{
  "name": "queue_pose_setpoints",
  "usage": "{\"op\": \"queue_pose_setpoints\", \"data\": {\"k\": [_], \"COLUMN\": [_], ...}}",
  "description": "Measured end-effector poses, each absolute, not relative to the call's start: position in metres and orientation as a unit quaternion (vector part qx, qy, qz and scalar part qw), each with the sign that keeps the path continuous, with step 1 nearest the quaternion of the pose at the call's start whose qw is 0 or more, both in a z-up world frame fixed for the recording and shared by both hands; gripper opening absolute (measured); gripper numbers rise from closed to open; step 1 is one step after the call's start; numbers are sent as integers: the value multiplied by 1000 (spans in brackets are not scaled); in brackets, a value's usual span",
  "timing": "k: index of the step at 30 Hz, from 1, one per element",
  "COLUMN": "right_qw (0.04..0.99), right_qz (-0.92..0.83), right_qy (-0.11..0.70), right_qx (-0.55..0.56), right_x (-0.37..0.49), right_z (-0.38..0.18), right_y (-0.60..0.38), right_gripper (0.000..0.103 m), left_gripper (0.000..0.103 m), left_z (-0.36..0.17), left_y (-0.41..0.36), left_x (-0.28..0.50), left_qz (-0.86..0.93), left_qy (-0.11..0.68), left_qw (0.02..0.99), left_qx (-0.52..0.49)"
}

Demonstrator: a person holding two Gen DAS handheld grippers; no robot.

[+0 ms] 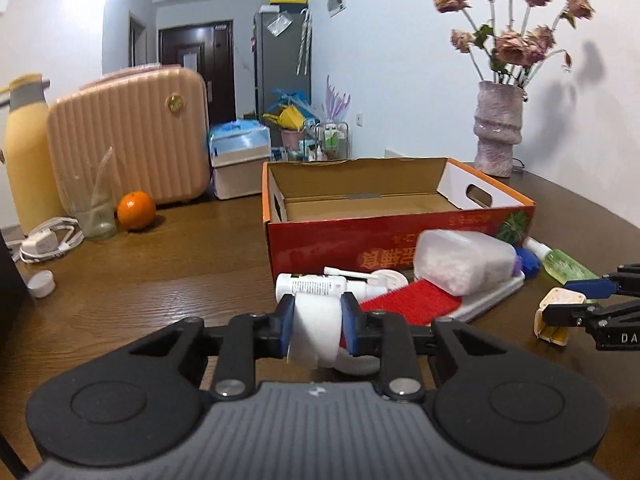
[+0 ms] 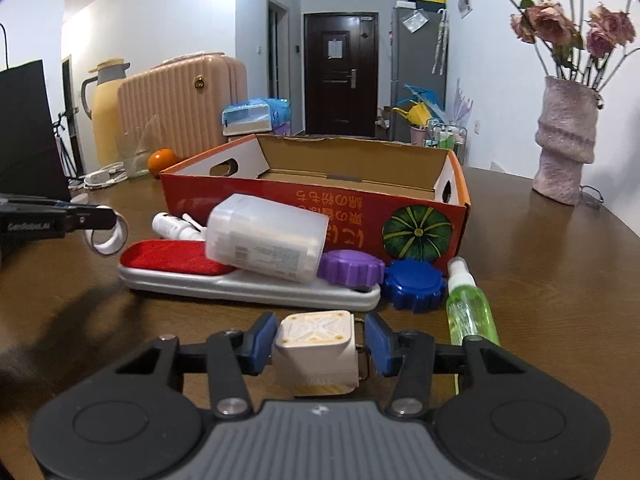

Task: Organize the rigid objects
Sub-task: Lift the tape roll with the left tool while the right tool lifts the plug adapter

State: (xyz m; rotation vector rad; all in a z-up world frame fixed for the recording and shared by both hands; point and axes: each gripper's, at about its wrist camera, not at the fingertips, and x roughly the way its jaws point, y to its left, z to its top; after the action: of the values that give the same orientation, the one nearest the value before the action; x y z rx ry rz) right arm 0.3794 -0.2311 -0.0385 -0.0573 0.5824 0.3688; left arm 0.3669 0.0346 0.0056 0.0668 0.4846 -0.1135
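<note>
On the counter point(image 1: 160, 272), left fingers point(image 1: 316, 316) gripped a tape roll point(image 1: 316, 328), right fingers point(image 2: 320, 344) a cube point(image 2: 316, 348); next, the empty box point(image 2: 320, 184) at twelve o'clock.

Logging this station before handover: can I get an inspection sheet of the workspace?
Surface: brown wooden table.
Job's things: open red box; lint brush, clear jar, green spray bottle in front of it.
Clutter: orange, thermos, vase.
Grippers: left gripper shut on white tape roll; right gripper shut on square cream box.
Cables: white charger cable.
Surroundings: suitcase, dark door.
</note>
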Motion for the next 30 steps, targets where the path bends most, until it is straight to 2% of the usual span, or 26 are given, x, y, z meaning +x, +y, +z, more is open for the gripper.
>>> {"op": "queue_pose_setpoints", "data": {"k": [17, 30], "right_qw": [951, 962], "right_qz": [170, 162], "right_qy": [258, 220], "right_qx": [-14, -3], "right_x": [283, 236], "right_z": [-28, -13], "right_y": [-220, -213], "right_gripper": [48, 48], "left_gripper": [25, 25], "left_z": [-1, 14], "left_y": [31, 22], "left_x": [252, 205], "left_qz": [-49, -55], "left_qy": [225, 187], "left_qw": [973, 981], "left_qx": [23, 23]}}
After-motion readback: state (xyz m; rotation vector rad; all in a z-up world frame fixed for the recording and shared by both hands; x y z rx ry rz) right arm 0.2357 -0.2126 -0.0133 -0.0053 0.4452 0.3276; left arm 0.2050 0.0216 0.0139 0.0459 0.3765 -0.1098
